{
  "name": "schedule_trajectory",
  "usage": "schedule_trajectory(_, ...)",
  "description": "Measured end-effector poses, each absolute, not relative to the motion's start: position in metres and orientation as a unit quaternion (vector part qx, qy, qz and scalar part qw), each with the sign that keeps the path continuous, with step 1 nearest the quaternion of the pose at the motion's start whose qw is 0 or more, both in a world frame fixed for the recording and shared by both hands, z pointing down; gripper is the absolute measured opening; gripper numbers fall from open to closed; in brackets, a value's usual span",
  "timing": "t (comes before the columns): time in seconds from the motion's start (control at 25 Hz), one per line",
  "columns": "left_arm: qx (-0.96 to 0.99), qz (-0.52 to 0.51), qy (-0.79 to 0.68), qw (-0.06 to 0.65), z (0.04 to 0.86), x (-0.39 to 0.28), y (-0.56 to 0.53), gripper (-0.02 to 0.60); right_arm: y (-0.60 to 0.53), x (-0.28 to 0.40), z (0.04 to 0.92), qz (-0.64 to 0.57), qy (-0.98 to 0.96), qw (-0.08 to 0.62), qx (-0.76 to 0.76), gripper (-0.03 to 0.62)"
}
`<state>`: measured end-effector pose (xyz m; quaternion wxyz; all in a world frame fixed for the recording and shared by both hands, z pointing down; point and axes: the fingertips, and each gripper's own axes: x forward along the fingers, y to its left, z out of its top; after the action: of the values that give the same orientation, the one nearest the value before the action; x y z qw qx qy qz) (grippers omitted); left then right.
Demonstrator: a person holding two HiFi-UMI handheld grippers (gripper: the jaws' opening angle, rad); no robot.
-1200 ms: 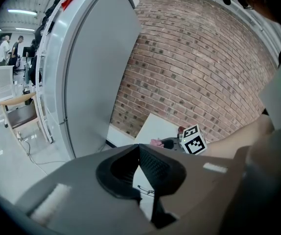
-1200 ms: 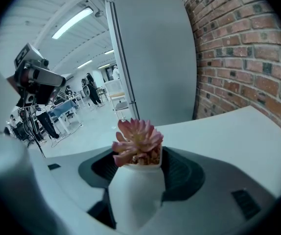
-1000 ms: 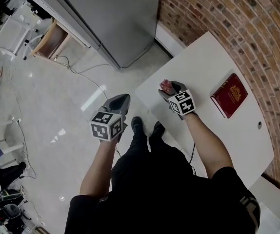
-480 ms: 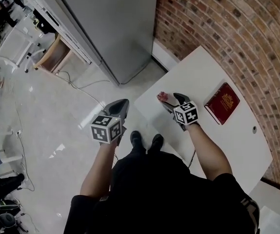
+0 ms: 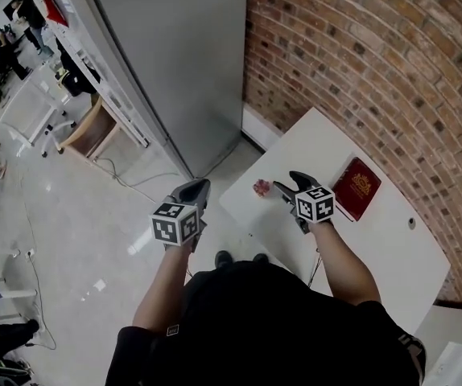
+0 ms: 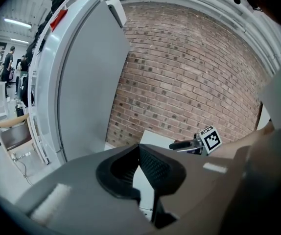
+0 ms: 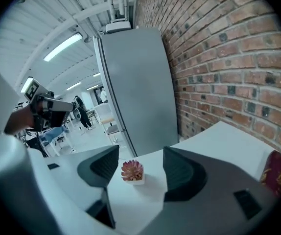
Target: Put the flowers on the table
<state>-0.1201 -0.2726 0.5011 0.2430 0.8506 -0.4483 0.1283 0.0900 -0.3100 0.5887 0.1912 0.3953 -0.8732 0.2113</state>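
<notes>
On table, between flowers and book: right gripper.

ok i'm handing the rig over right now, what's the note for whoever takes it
Left gripper: shut, empty, held over the floor just off the table.
Right gripper: open above the table, jaws apart on either side of the flower, not touching it.
Flower: upright in its small white pot, near the table's edge. A red book lies further in, towards the brick wall.
Done: the flower appears to be placed on the table.
Left: probably just draw the right gripper back without knocking the pot.
</notes>
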Motion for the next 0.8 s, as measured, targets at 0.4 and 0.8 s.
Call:
schedule_trajectory(0.4, 0.866, 0.137, -0.434, 0.205, 0.482, -0.115, -0.284, 0.011, -0.275, 0.086, 0.539, 0.215, -0.881, 0.118, 0.404, 0.216)
schedule_trajectory(0.8, 0.878, 0.122, -0.422, 0.189, 0.457, -0.108, -0.296, 0.011, -0.258, 0.076, 0.484, 0.183, -0.893, 0.091, 0.402, 0.132)
